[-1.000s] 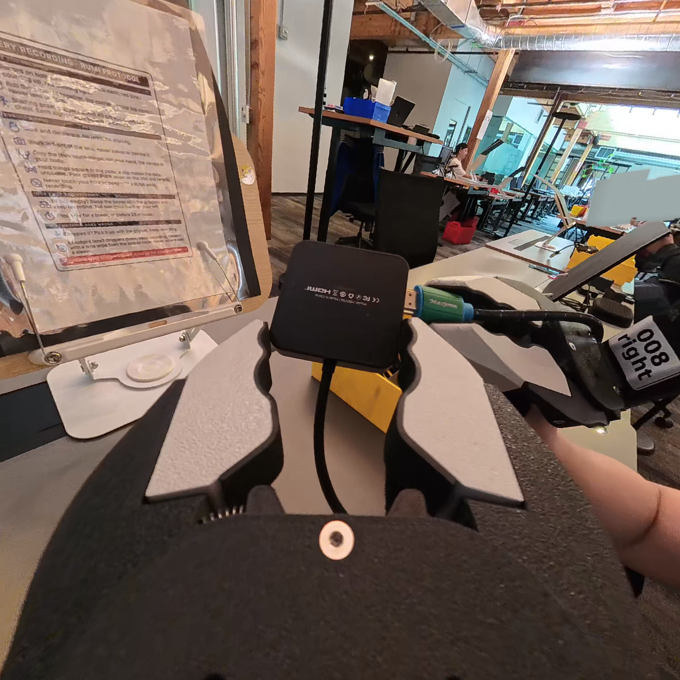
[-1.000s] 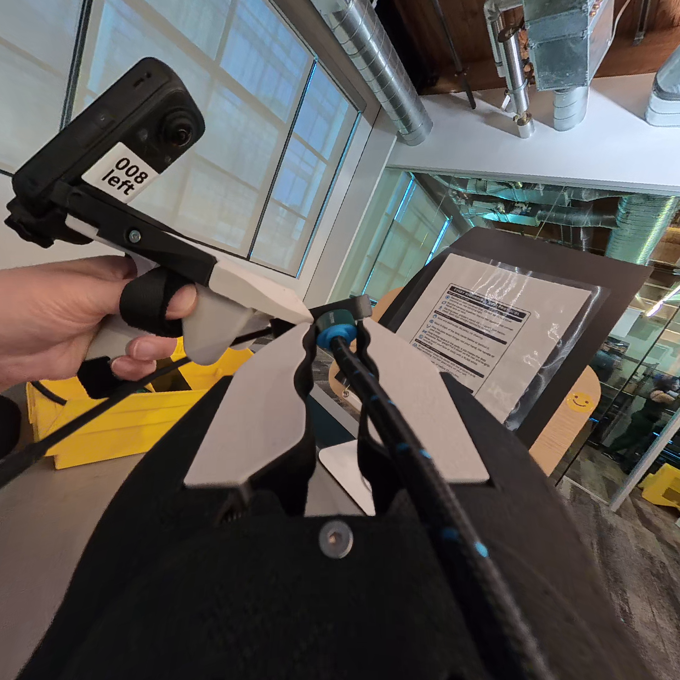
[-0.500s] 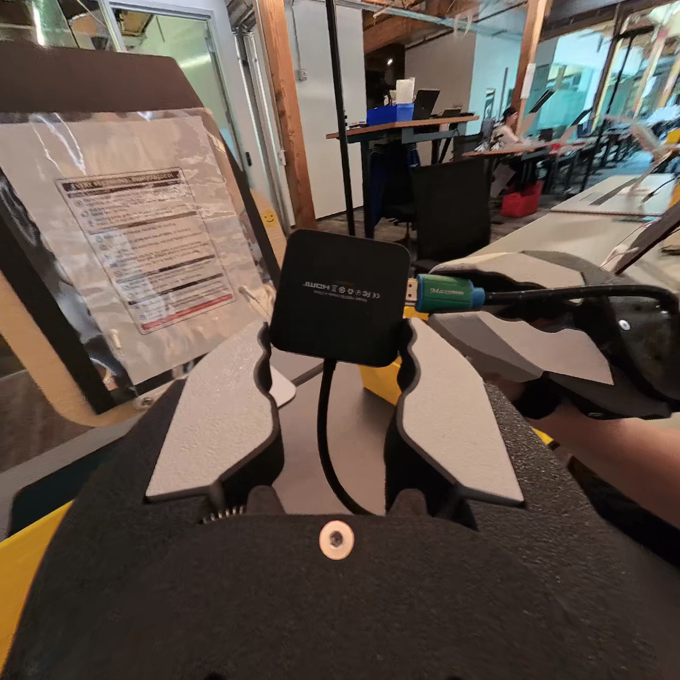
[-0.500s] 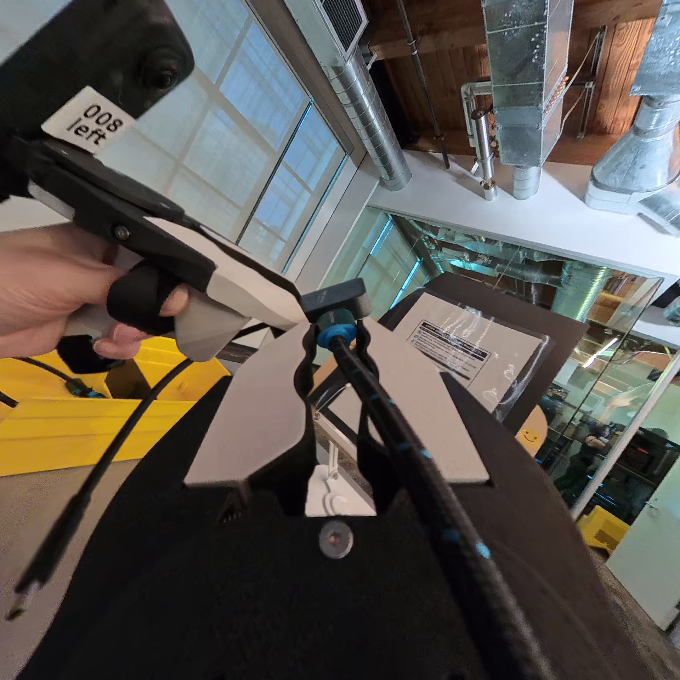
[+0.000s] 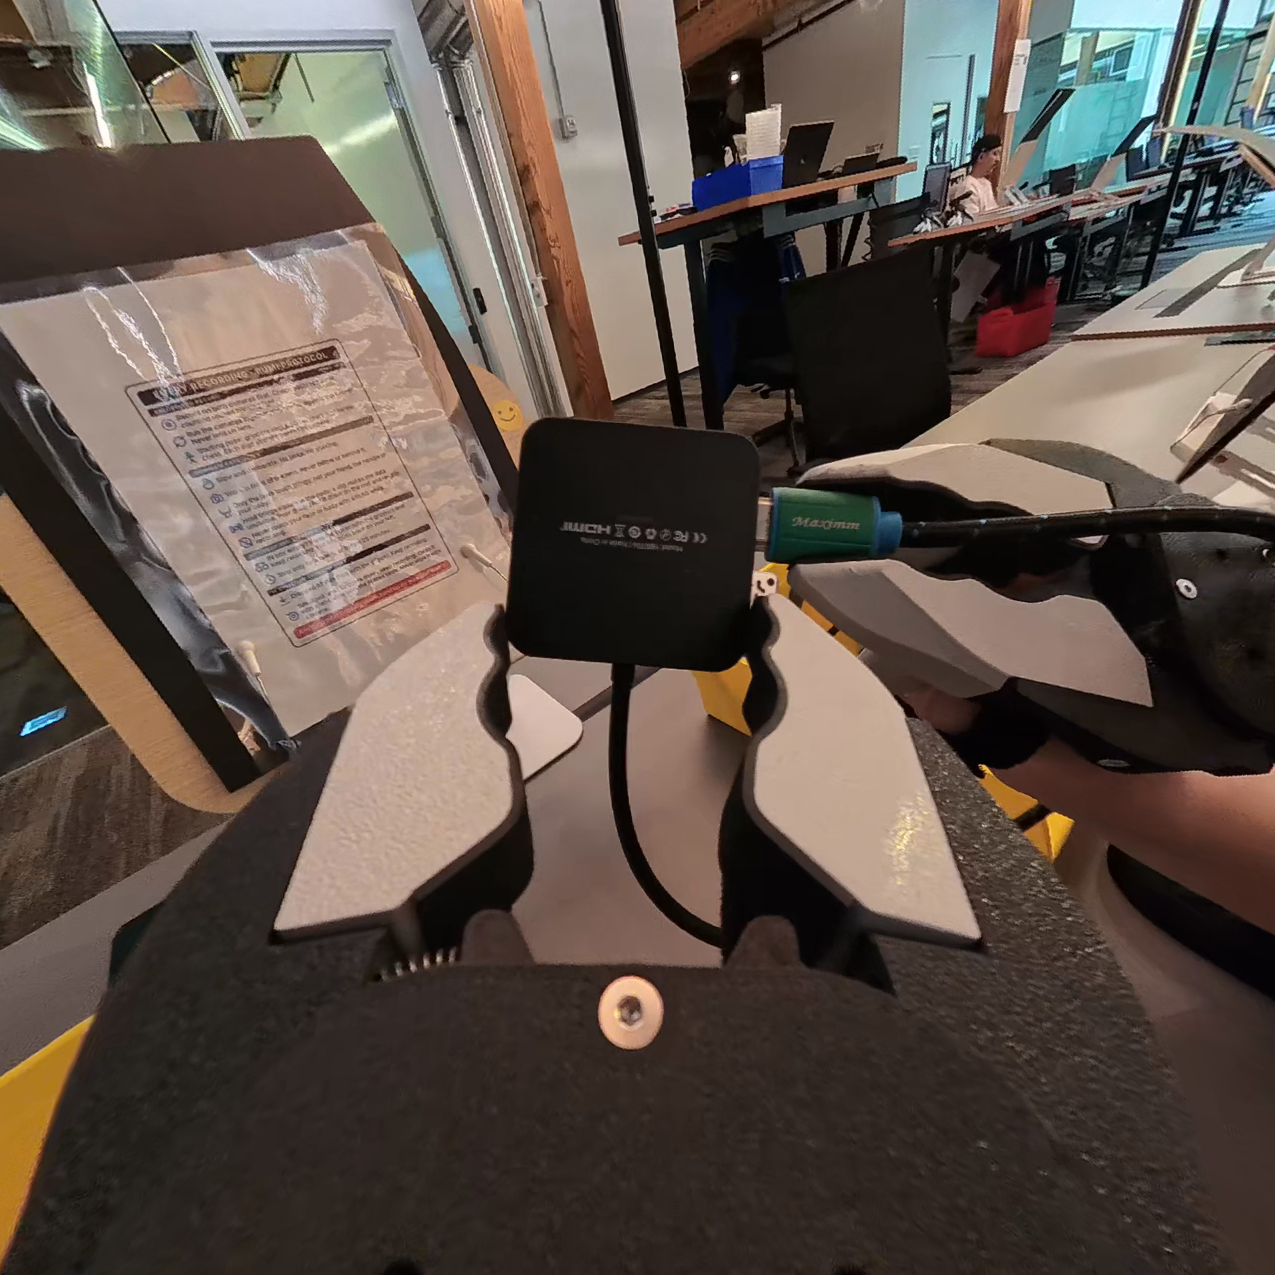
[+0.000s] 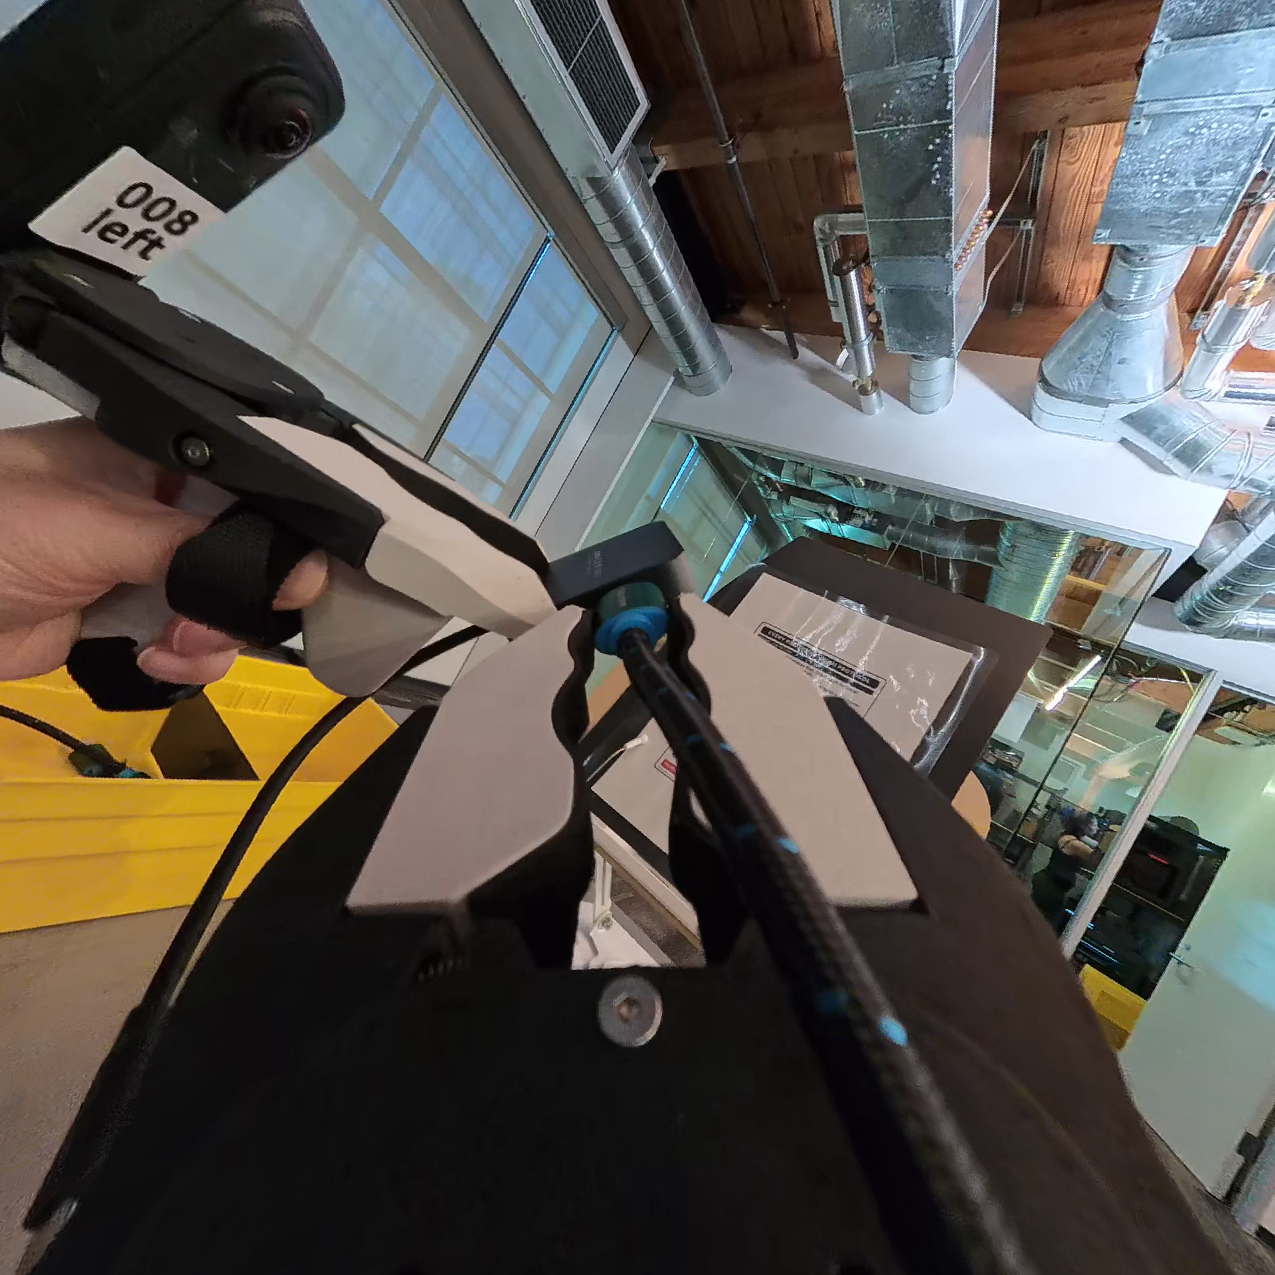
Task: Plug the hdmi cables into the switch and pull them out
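gripping the switch – left claw, green plug seated

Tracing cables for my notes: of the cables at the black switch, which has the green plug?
The braided cable entering the switch's right side, held by the right gripper. The plain black cable leaves its near edge without one.
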